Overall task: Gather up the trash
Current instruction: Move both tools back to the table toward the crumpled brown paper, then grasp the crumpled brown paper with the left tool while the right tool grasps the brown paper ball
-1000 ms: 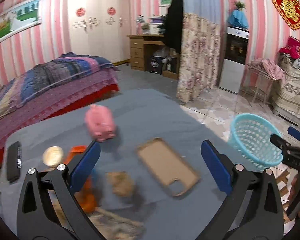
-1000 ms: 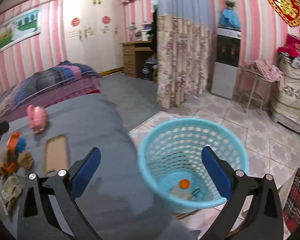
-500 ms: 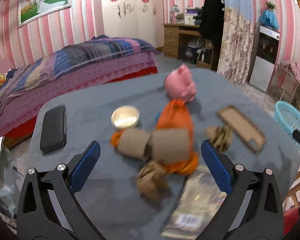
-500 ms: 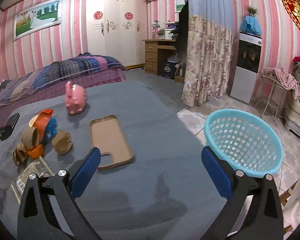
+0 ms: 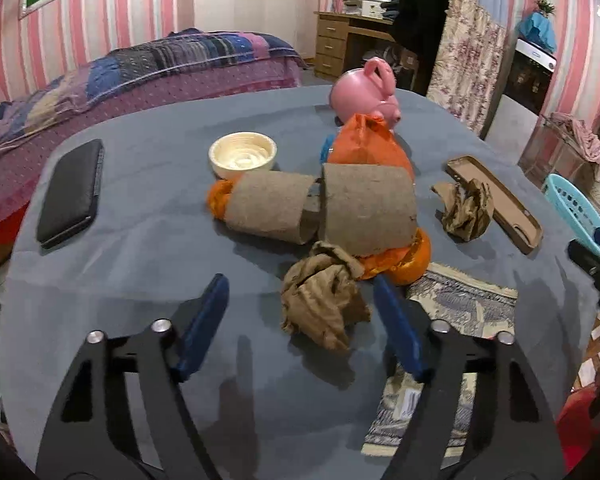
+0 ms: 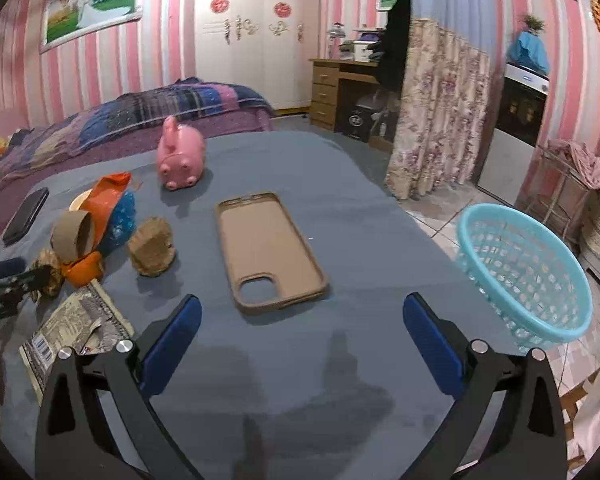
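My left gripper (image 5: 300,300) is open, its fingers on either side of a crumpled brown paper ball (image 5: 324,304) on the grey table. Behind the ball lie two cardboard tubes (image 5: 320,208) on an orange plastic bag (image 5: 364,148), and a second brown paper ball (image 5: 466,210) to the right. A printed wrapper (image 5: 452,312) lies flat by the right finger. My right gripper (image 6: 300,328) is open and empty above the table, before a tan phone case (image 6: 266,248). The blue mesh basket (image 6: 524,272) stands off the table's right edge.
A pink pig toy (image 5: 366,90), a cream bowl (image 5: 242,156) and a black phone (image 5: 70,196) lie on the table (image 5: 148,264). A bed (image 5: 140,68) stands behind it, and a tiled floor to the right.
My left gripper has swung left from the basket side and dropped low over the trash pile, its jaws narrowing around the near paper ball. My right gripper has pulled back from the basket over the table.
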Demonstrator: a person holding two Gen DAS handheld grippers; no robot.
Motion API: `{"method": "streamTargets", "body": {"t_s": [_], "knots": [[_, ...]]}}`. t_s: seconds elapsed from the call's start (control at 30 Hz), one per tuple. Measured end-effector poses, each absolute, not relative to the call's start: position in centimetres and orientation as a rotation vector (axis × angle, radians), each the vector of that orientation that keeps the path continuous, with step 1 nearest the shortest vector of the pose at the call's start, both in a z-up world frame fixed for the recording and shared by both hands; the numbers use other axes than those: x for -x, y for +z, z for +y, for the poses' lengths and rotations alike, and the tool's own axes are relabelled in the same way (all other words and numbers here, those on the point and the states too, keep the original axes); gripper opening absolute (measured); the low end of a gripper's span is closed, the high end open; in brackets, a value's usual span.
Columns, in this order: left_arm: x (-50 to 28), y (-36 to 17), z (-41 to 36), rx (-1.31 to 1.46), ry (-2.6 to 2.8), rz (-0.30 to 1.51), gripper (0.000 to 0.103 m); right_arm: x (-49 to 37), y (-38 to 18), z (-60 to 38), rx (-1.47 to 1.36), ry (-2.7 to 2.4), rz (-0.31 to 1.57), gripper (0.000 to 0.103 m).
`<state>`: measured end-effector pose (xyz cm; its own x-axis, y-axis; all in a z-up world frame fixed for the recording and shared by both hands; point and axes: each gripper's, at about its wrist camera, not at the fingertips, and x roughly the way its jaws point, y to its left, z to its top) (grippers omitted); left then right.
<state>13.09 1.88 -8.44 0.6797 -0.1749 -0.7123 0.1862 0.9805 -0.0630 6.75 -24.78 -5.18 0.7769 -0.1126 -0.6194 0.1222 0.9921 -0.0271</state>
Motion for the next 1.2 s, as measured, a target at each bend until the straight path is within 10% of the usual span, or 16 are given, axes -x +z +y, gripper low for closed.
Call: {"method": "streamTargets", "body": {"t_s": [0.1,0.47,0.7,0.83,1.2], "knots": [[-13.6,-8.9,1.5,-0.013,-0.245,0.820,0.041,-7.4,-5.5,-23.8,-0.027,-0.078,0.678,0.099],[-12.8,-6.5,5.1,-0.023,-0.157,0.723,0.041,-12.0,-6.0,-18.3,-0.015,0.064,0.693,0.097],[-13.5,-5.8,7.4,-0.006,-0.098,0.702,0.041,-14.8,-6.7,-16.2,0.005,0.139,0.753,0.072],[-13.8,-5.8,7.9,0.013,-0.081,0.700,0.041,-15.5,-7.2,-15.5,0.013,0.188,0.790,0.037],[-14.1,-4.5,6.8,0.044,-0.049,0.671,0.041,-12.7,-4.1,-18.6,-0.002,0.171,0.657,0.036]]}}
